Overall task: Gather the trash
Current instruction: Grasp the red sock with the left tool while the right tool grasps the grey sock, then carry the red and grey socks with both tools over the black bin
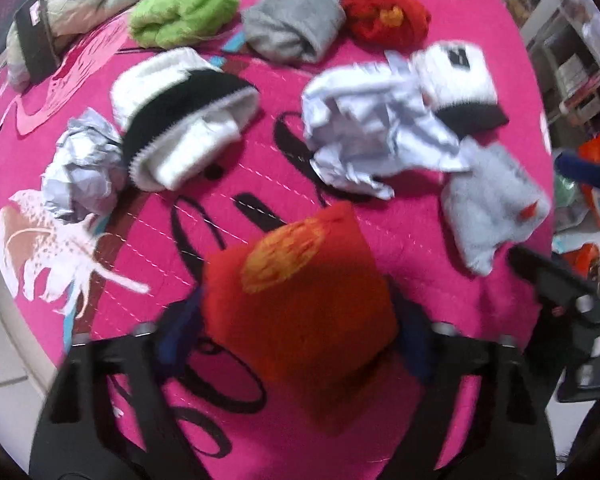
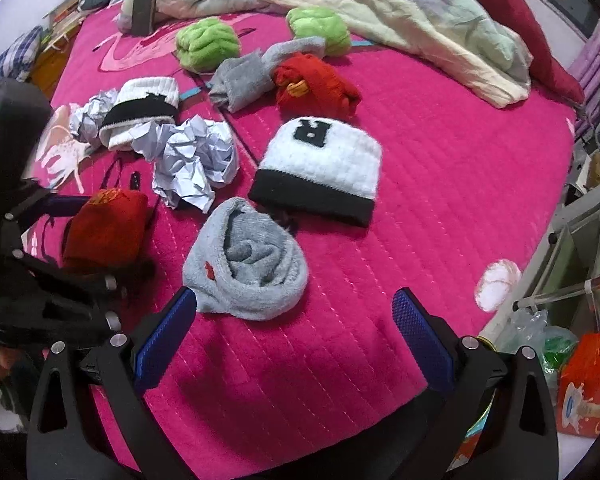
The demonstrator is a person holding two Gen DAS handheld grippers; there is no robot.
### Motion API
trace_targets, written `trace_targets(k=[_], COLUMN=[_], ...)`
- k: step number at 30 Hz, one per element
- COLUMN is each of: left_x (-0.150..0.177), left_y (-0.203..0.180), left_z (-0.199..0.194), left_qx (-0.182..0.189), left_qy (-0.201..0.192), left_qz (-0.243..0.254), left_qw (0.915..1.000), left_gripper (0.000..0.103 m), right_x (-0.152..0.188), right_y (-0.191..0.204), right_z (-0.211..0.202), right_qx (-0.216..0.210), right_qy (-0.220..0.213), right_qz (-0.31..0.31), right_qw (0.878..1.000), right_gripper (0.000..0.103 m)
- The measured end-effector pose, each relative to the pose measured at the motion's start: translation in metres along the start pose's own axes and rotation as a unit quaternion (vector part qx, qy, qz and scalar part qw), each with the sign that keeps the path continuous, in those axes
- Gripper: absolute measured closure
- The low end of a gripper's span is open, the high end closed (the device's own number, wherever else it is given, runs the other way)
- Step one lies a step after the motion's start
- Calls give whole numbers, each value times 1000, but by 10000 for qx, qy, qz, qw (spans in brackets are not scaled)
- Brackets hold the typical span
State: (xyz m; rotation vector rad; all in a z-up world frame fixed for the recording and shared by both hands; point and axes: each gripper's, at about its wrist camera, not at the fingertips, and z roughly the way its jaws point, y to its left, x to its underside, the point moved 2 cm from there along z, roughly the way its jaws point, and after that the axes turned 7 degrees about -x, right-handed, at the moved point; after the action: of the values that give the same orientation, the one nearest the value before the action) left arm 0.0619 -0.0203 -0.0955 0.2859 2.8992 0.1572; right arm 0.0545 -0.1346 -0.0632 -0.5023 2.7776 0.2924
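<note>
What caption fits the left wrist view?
Left gripper jaws shut on red sock above pink bedspread, crumpled paper beyond.

Both wrist views look down and forward over the pink bed, the left one closer. They share the crumpled paper toward 12 o'clock and the rolled socks.

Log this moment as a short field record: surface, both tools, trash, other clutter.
surface: quilted pink bedspread
left tool: shut on a red fuzzy rolled sock with a yellow patch, held above the bedspread
right tool: open, holding nothing, blue pads either side of a pale grey fleece sock bundle
trash: large crumpled white paper ball; smaller crumpled paper ball, both on the bedspread
other clutter: white and black knit sock marked R; two green fuzzy bundles
</note>
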Motion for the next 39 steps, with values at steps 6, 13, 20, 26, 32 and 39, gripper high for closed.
trace_targets(k=[6,13,20,26,32,39], left_x=[-1,-2,19,27,18,8], left_y=[11,19,17,-9,-46,-97], left_z=[-3,-1,-27,-45,-49,-58], left_qx=[203,299,257,260,196,182], left_qy=[-51,-35,-30,-102,-206,-257], left_qz=[-35,-146,-135,118,459,852], left_qw=[9998,9994,9996,9995,9985,9959], left_gripper=[47,50,51,51,51,51], right_x=[-8,-13,7,31,51,78], right_y=[7,12,1,-14,-33,-67], right_z=[21,30,7,-15,-34,-59], right_qx=[-199,-109,-256,-255,-261,-145], right_qy=[202,155,114,37,-42,-194], right_qz=[-115,-361,-285,-128,66,398], right_qw=[9995,9992,9992,9996,9996,9989], right_gripper=[9,56,64,64,64,64])
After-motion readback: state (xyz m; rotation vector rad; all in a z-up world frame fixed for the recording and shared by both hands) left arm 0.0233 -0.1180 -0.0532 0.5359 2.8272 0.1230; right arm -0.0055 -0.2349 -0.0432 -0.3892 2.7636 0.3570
